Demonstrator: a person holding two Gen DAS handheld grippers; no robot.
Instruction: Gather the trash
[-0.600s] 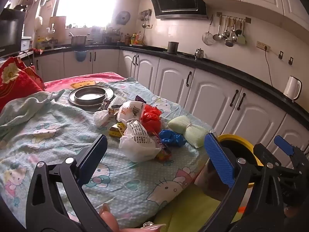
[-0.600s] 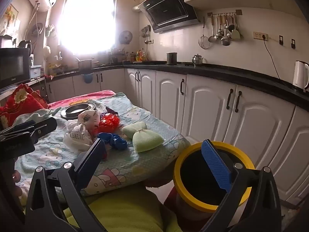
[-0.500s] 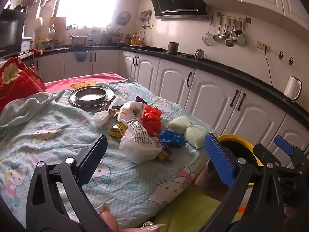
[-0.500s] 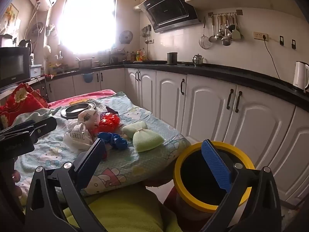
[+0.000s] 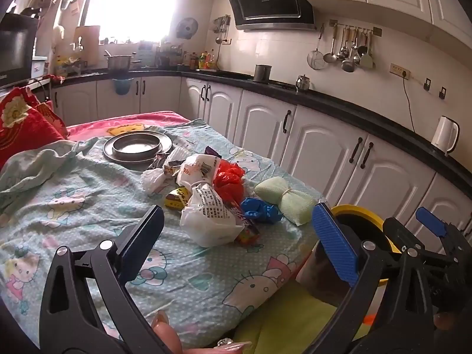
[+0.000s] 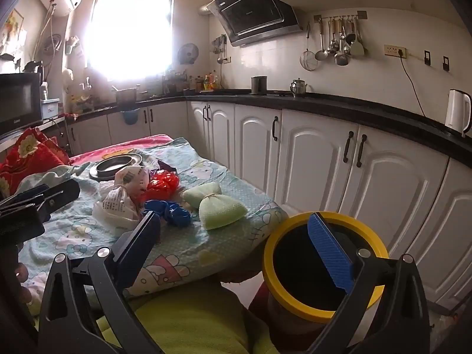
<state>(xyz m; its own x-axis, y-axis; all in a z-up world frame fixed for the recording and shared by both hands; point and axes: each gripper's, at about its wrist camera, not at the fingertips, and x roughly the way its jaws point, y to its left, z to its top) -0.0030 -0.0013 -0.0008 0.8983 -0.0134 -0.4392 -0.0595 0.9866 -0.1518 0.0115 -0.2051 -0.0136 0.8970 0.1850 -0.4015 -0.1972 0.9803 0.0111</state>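
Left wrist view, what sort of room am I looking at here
A home kitchen, most likely: a range hood on the wall, utensils hanging from a rail, white cabinets under a black countertop, and an electric kettle.

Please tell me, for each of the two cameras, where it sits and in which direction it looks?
Left wrist: sits on the open left gripper, looks slightly down over the cartoon-print cloth at the white printed plastic bag; fingertips show below, right gripper at right.
Right wrist: sits on the open right gripper, faces the yellow-rimmed black bin; left gripper at left.
Shared: bag, bin, blue crumpled bag.
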